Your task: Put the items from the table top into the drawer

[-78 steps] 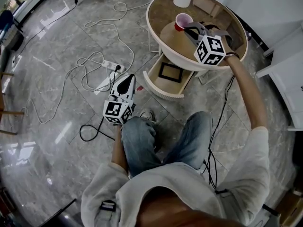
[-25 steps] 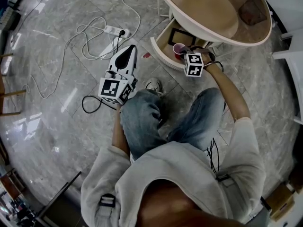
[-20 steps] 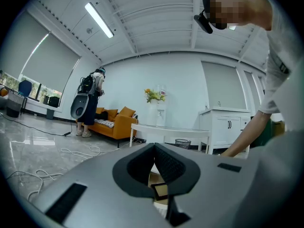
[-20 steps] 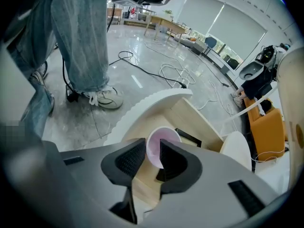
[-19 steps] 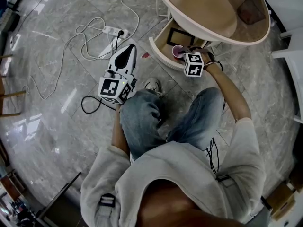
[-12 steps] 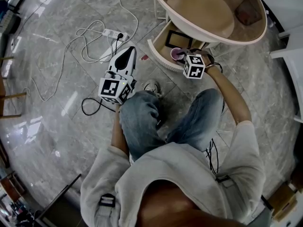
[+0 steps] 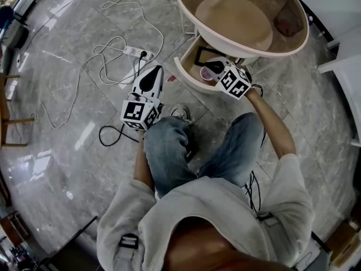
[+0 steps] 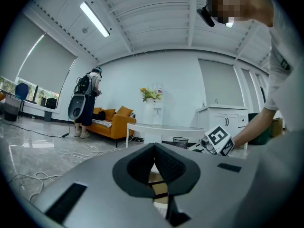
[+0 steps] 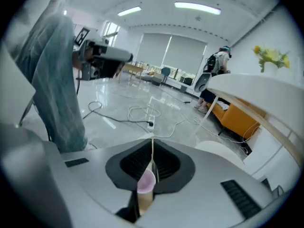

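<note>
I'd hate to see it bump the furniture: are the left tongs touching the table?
Apart. The head view shows a strip of bare floor between the left tongs and the table with its open drawer.

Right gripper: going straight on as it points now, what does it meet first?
Probably the floor near the power strip; depth is unclear. The tongs of the right gripper have just been closing, empty; the cup stands below them.
</note>
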Tool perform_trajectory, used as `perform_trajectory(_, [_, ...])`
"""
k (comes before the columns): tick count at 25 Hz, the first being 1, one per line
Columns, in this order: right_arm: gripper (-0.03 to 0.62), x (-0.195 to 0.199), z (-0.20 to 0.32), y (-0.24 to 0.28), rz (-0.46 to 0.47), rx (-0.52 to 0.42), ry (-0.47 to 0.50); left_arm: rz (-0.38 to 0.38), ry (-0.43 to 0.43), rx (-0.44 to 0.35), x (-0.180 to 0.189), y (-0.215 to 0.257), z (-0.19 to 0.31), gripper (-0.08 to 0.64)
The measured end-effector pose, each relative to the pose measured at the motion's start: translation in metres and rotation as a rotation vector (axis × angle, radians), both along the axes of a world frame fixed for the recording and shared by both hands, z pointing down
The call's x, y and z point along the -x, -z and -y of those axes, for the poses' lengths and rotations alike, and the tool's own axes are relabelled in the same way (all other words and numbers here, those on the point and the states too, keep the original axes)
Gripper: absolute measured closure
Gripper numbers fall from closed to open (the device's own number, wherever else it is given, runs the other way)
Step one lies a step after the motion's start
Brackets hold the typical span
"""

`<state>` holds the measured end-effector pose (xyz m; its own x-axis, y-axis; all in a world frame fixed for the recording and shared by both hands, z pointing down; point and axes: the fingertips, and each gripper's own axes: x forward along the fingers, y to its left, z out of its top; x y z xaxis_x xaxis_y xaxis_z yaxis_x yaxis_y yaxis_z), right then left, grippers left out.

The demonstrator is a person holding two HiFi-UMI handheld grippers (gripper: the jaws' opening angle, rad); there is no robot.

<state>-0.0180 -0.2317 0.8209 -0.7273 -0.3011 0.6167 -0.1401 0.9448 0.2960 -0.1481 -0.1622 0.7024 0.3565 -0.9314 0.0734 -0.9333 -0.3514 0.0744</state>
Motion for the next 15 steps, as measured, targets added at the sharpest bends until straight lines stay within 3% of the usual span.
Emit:
perform_trajectory(9, [0.568,0.021,-0.001,0.061,0.415,0.125,-0.156,-0.004,0.008,0.01,0.01,-0.009,0.007,0.545])
perform_trajectory(15, [0.568,0.037,0.013,0.058,0.513,0.155,-0.202,-0.01,-0.003,0.036,0.02,-0.023,0.034,0.545])
